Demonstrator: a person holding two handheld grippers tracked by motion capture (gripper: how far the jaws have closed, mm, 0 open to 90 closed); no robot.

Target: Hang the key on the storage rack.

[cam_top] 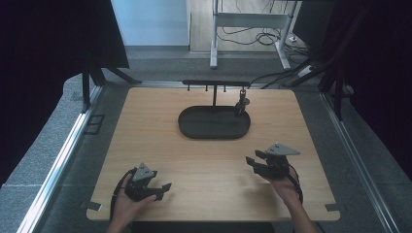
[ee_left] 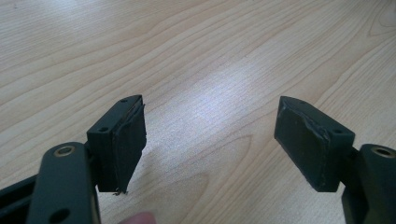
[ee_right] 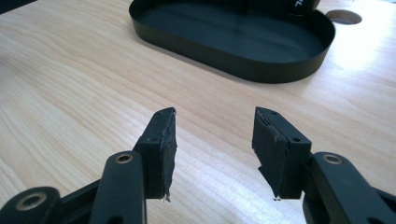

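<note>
Light wood table point(cam_top: 204, 160); black oval tray point(cam_top: 214, 123) at far centre, hook rack point(cam_top: 215, 83) over it, a small dark item point(cam_top: 241, 106) hanging at its right end. Left gripper point(cam_top: 164, 190) near the front-left edge, jaws wide, empty. Right gripper point(cam_top: 255, 159) front-right, well short of the tray, jaws apart, empty.

The person's left hand point(cam_top: 127, 200) grips the black two-jaw left tool point(cam_top: 165, 189), jaws spread wide and empty, pointing right. The right hand point(cam_top: 284, 183) carries the matching right tool point(cam_top: 252, 161), jaws apart, nothing between them, aimed left and forward.
</note>
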